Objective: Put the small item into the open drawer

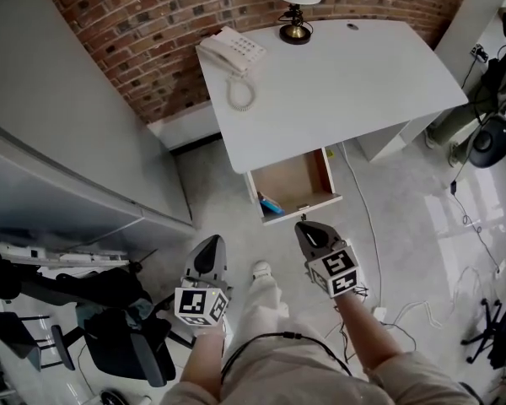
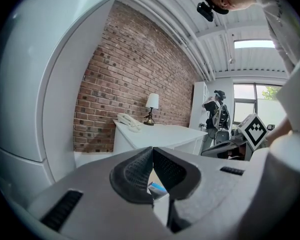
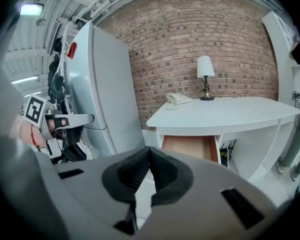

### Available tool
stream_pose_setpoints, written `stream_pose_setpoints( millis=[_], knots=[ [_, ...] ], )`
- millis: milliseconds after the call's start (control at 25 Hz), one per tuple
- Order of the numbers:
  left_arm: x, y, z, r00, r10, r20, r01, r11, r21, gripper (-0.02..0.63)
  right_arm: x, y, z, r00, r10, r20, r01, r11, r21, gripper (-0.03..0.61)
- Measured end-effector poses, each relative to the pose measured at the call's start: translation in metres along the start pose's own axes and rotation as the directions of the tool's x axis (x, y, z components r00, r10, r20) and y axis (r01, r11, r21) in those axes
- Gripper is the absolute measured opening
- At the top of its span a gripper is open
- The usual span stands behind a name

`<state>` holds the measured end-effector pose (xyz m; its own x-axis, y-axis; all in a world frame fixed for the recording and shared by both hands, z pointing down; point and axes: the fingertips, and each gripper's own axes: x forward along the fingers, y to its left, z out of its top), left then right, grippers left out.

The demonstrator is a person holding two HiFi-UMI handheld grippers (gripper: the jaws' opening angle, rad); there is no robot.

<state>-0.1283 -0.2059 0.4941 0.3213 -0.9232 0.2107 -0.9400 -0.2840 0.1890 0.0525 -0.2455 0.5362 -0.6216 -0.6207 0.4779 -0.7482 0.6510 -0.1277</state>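
An open drawer (image 1: pixel 299 180) with a wooden bottom sticks out from under the white desk (image 1: pixel 337 83). A small blue item (image 1: pixel 270 203) lies in its front left corner. Both grippers hover over the floor in front of the drawer. My left gripper (image 1: pixel 209 245) is lower left of it and shut with nothing in it. My right gripper (image 1: pixel 308 226) is just below the drawer's front, also shut and empty. In the left gripper view the closed gripper (image 2: pixel 152 149) partly covers the blue item (image 2: pixel 157 187). The right gripper (image 3: pixel 149 148) points at the drawer (image 3: pixel 190 147).
A white telephone (image 1: pixel 236 53) and a lamp (image 1: pixel 297 7) stand on the desk by the brick wall. A tall grey cabinet (image 1: pixel 67 142) is at left, a dark chair (image 1: pixel 126 336) lower left. Cables (image 1: pixel 455 285) trail over the floor at right. The person's shoe (image 1: pixel 261 269) is between the grippers.
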Motion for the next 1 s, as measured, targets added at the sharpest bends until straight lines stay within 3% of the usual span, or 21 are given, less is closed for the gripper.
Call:
stream_pose_setpoints(
  millis=[1000],
  knots=[
    [-0.054,-0.025,0.069,0.993,-0.043,0.106,0.035,0.996,0.077,0.006,-0.093,0.012,0.068,0.971,-0.074,0.227,0.071,0.997,0.019,0.006]
  ],
)
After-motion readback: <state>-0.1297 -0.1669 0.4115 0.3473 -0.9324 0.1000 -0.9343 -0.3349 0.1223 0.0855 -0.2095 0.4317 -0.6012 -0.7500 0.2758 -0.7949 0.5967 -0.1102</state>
